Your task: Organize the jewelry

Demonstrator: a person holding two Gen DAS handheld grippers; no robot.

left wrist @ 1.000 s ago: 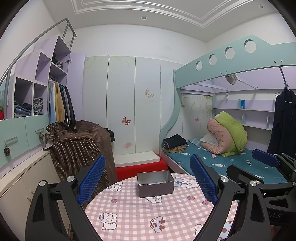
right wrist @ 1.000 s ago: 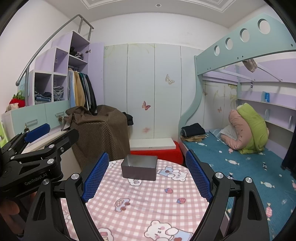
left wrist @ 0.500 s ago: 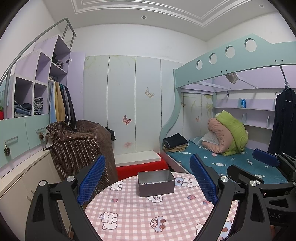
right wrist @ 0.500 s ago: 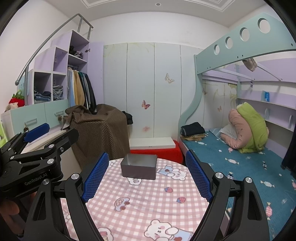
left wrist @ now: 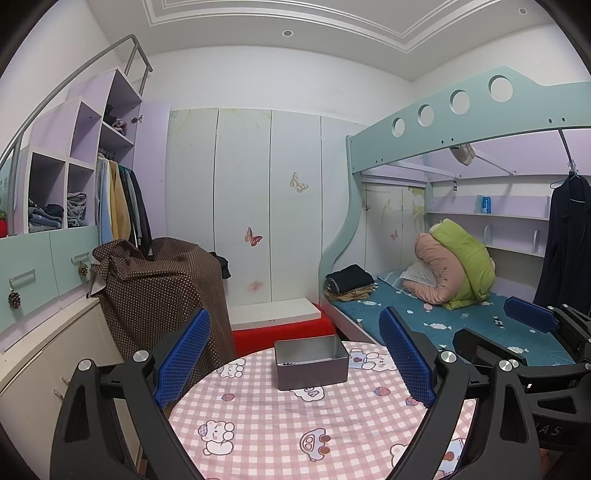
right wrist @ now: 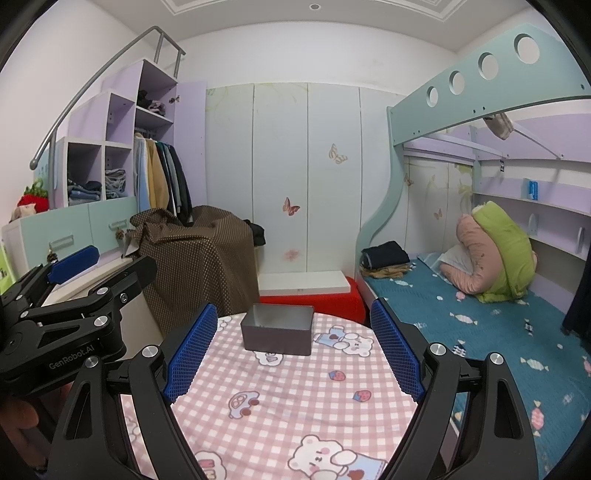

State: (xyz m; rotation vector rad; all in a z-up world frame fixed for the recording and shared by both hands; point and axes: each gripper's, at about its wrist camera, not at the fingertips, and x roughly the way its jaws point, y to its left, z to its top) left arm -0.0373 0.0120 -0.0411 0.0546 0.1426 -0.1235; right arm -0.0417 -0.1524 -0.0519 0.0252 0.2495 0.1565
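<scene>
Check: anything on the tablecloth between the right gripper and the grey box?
Nothing. In the right wrist view only bare pink checked tablecloth lies between the open right gripper and the grey box.

Room was evenly and brightly lit from recessed ceiling spots, with soft, faint shadows. Both views were sharp throughout, without glare. Strong fisheye bending curved the walls; corners went black.

Round table, pink checked cloth: bare across the lower centre of both views, open to passage. Single obstruction: grey open-topped box, set at the far edge, centre frame. Brown dotted cover is draped beyond at left; bunk bed is placed beyond at right.
</scene>
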